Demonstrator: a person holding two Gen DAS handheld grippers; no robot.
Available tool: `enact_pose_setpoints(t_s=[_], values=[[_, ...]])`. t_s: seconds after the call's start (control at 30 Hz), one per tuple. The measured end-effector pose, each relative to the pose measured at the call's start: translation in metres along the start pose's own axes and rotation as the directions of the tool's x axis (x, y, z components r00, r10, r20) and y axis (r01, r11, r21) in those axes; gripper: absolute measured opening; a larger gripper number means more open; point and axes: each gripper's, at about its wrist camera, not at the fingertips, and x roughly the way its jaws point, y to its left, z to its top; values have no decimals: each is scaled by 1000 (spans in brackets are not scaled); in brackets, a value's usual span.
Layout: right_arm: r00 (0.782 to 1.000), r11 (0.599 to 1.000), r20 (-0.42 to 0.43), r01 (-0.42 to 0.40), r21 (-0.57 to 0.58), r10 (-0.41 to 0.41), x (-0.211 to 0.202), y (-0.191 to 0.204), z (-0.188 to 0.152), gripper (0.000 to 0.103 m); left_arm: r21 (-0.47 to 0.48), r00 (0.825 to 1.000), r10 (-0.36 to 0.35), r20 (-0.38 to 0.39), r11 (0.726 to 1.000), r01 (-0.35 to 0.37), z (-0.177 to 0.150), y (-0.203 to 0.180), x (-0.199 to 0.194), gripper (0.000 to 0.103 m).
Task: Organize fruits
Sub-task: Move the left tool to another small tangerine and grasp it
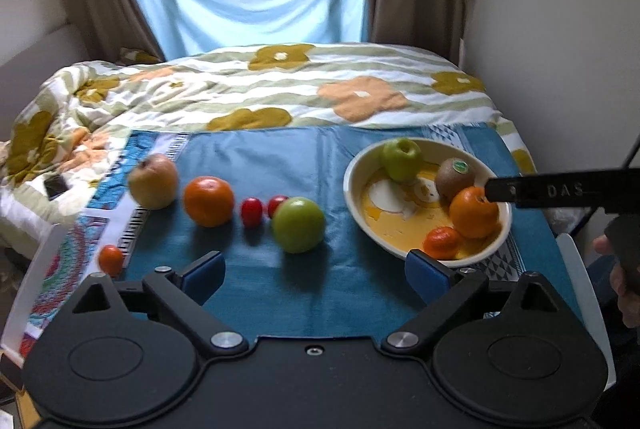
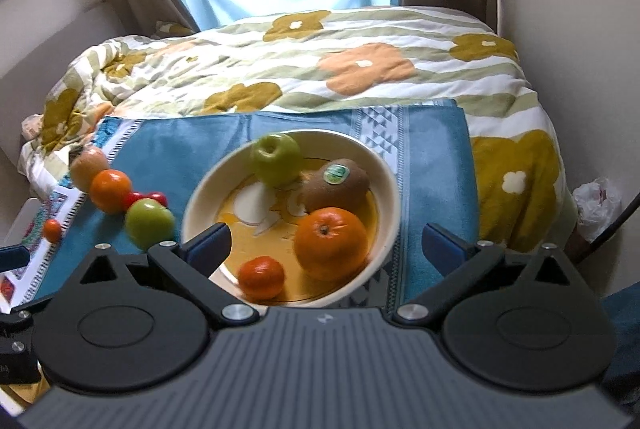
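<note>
Between the spread fingers of the left gripper (image 1: 315,275) there's nothing but blue cloth (image 1: 256,293), jaws wide and empty. Straight ahead of them, a bit toward the right finger, sits the loose green apple (image 1: 298,225), with 2 small red tomatoes (image 1: 252,212) touching or nearly touching behind it. Further out past the left finger are a big orange (image 1: 208,201) and a yellowish apple (image 1: 153,181), and a tiny orange fruit (image 1: 111,258) sits just outside that finger.

Right gripper (image 2: 326,248) is also wide open, holding nothing, hovering over the bowl (image 2: 385,169). Framed by its fingers are an orange (image 2: 331,243), a mandarin (image 2: 261,277), a kiwi (image 2: 336,185) and another green apple (image 2: 277,159).

Handling-wise, I'd say the loose green apple is firm, waxy and fairly heavy, so grab it across its widest middle or it'll squirt out. Oranges give a little and grip better. The tomatoes are the delicate ones: soft skin, roll easily, so a light squeeze. The fruit is a bit blurred, so I can't swear whether they're tomatoes or cherries.
</note>
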Motion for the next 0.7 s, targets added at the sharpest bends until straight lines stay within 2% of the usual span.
enact_pose_setpoints(t_s=[0.17,0.37,0.7], values=[[1000,999,1,9,-52,-9,-10,25,0,103,-22,999,45,21,999,-45,0,24,-12,103],[1000,997,-16,9,-74,-11,-9,58,-1,103,-36,999,47,6,998,-47,0,64,-14,103],[999,999,-20,45,23,-45,1,113,-10,103,-50,1000,24,-14,998,-24,0,143,1,103]])
